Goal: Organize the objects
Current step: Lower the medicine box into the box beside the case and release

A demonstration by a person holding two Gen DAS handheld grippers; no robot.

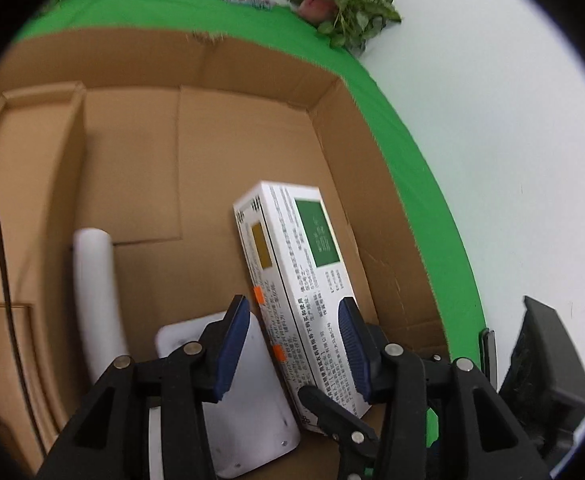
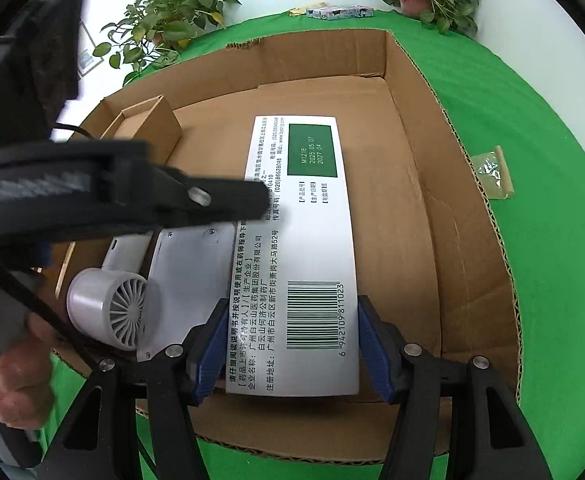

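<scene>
Claws [image 2: 292,344] angle down, right one clamping medicine box [image 2: 304,216].

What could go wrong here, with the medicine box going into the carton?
1. The right gripper grips the white medicine box only at its barcode end; the far end could sag or pivot.
2. The box sits tight beside the white device and small fan; lowering or shifting it may knock them.
3. The left gripper hangs open close by, so the two grippers could collide.
</scene>
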